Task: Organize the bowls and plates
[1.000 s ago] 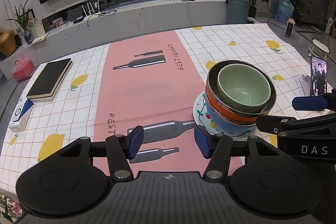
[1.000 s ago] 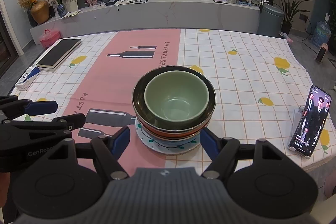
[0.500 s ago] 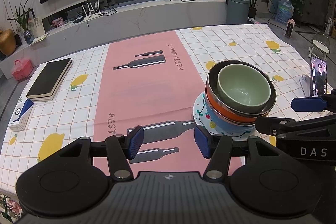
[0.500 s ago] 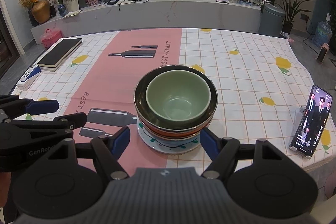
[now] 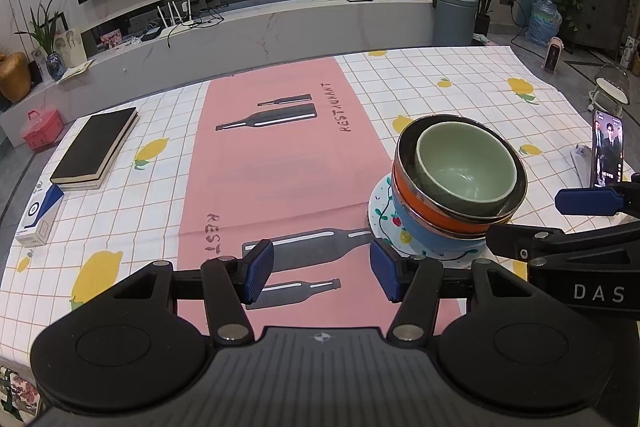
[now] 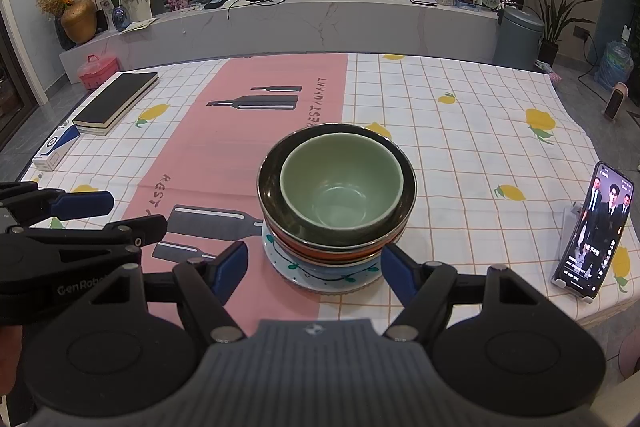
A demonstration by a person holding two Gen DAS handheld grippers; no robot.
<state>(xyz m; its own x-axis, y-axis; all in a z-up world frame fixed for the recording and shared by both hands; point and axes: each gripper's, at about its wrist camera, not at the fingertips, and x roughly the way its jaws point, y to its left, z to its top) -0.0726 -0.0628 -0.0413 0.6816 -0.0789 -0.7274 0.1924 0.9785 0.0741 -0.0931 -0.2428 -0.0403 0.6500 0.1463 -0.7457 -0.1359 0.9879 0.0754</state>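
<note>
Fingers on both grippers are sitting spread apart and gripping nothing: the left gripper (image 5: pixel 322 269) is hovering over the pink strip of the tablecloth (image 5: pixel 280 163), to the left of the stack, while the right gripper (image 6: pixel 314 267) is facing the stack squarely, its fingers flanking the near rim of the plate without touching it. Almost nothing is changing from a second ago; the right view is only creeping slightly nearer and the stack is not shifting at all. That stillness suggests the stacking is finished, or that the person is pausing before a final adjustment.

On the table, near its front edge, the floral plate (image 6: pixel 320 277) is carrying the whole pile. A blue bowl (image 5: pixel 432 239) is resting on it, an orange bowl (image 5: pixel 424 207) is nesting in that, a dark-rimmed bowl (image 6: pixel 268 183) is sitting above, and the green bowl (image 6: pixel 340 195) is lying innermost, empty and leaning a little toward the right side. A phone (image 6: pixel 596 231) is standing propped well to the right, and a black notebook (image 5: pixel 96 147) is lying far left.
</note>
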